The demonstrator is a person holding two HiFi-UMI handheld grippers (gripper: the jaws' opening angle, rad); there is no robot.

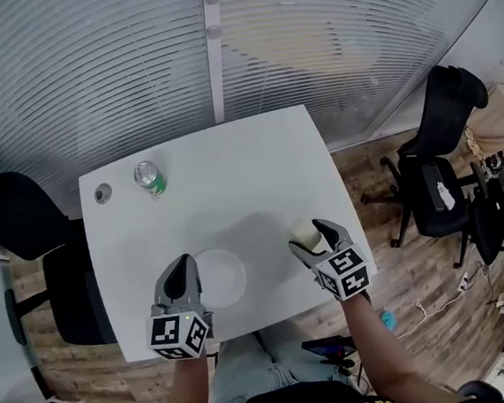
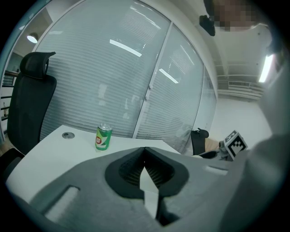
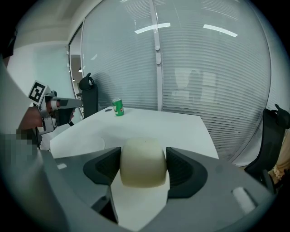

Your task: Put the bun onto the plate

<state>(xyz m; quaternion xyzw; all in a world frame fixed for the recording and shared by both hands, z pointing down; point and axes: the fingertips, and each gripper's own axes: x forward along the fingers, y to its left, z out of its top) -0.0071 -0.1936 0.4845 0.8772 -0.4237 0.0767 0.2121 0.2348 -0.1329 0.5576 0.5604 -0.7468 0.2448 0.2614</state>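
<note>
A pale cream bun (image 3: 143,162) sits squeezed between the jaws of my right gripper (image 3: 143,164), which is shut on it. In the head view the bun (image 1: 306,233) shows at the tip of the right gripper (image 1: 313,237), just right of the white plate (image 1: 228,278). The plate lies flat on the white table near its front edge. My left gripper (image 1: 182,275) hovers at the plate's left rim; its jaws meet with nothing between them (image 2: 144,152).
A green soda can (image 1: 149,178) stands at the table's far left, beside a grey cable grommet (image 1: 102,194). Black office chairs (image 1: 448,164) stand right of the table (image 1: 257,160) and another at its left. Glass walls with blinds run behind.
</note>
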